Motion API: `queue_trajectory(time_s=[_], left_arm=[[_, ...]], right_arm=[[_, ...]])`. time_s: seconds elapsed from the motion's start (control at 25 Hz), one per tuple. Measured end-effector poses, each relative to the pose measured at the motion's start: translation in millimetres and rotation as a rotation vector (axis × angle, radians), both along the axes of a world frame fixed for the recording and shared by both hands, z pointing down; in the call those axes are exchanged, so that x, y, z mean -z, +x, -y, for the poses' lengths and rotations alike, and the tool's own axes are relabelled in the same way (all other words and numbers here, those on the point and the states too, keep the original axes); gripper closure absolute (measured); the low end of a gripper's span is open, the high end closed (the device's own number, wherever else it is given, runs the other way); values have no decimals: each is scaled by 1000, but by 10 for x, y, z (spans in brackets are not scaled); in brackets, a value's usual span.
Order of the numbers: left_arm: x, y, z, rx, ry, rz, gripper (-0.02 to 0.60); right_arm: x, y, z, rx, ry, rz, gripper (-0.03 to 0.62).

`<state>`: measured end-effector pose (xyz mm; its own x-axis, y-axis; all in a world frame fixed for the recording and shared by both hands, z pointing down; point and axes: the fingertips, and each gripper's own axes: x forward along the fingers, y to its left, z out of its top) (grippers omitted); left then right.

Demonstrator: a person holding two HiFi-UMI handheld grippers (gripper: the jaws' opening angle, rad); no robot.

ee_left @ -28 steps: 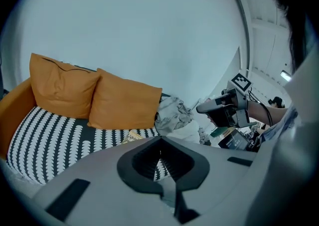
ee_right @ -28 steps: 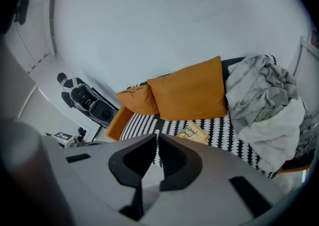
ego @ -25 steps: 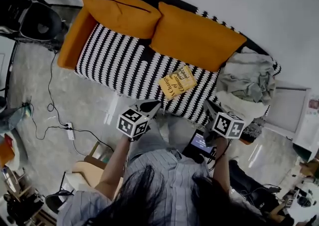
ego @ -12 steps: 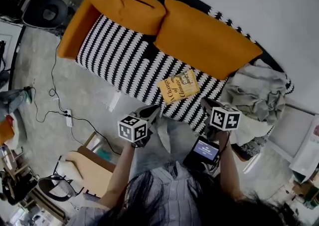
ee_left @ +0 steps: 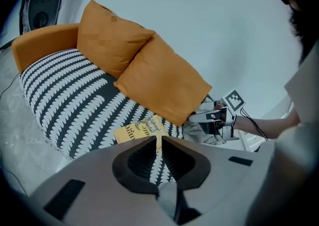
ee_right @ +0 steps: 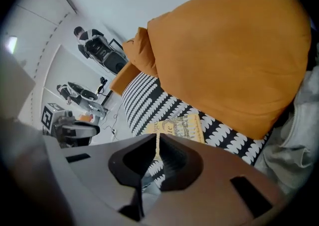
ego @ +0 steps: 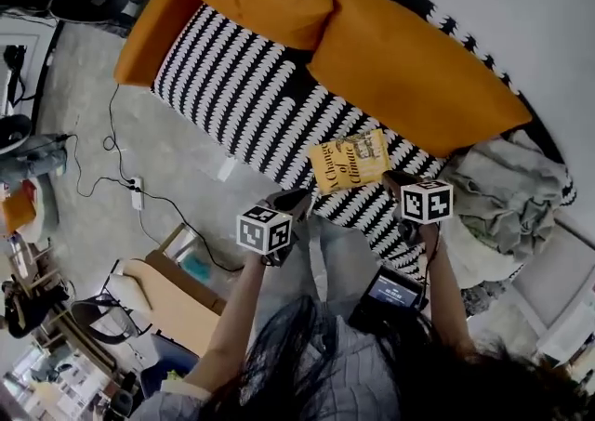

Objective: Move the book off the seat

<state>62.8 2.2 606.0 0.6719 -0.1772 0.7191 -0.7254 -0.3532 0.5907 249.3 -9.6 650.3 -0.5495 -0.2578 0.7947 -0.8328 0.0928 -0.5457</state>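
Note:
A yellow book (ego: 349,160) lies flat on the black-and-white patterned seat (ego: 242,94) of the sofa, near its front edge; it also shows as the book (ee_left: 139,129) in the left gripper view and the book (ee_right: 180,125) in the right gripper view. My left gripper (ego: 295,200) hovers just in front of the seat, left of the book, shut and empty. My right gripper (ego: 398,181) is close beside the book's right edge, jaws shut with nothing between them. Neither touches the book.
Two orange cushions (ego: 414,66) lean on the backrest. A heap of grey cloth (ego: 507,201) fills the sofa's right end. A cable and power strip (ego: 136,192) lie on the floor at left, near a wooden chair (ego: 177,294).
Both grippers have moved forward toward the sofa; the right one now stands beside the book's right edge. The view has shifted closer to the seat.

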Motion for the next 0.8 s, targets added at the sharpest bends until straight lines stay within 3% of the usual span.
queue_trajectory(time_s=[0.2, 0.44, 0.64, 0.68, 0.76, 0.8], left_arm=[[-360, 48, 159, 6, -42, 3, 502], [-748, 36, 318, -1, -110, 18, 468], [-1072, 73, 327, -99, -182, 35, 421], [-1121, 67, 346, -118, -189, 42, 412], [-1208, 42, 392, -138, -199, 56, 395], [-1252, 28, 407, -139, -206, 62, 387]], right_arm=[[-458, 117, 11, -17, -54, -2, 568], [-856, 230, 39, -66, -38, -42, 568], [-1054, 232, 125, -58, -22, -22, 566], [-1083, 226, 158, -57, -21, -13, 558], [-1141, 219, 224, -58, -22, 0, 443], [-1172, 225, 245, -59, -24, 1, 425]])
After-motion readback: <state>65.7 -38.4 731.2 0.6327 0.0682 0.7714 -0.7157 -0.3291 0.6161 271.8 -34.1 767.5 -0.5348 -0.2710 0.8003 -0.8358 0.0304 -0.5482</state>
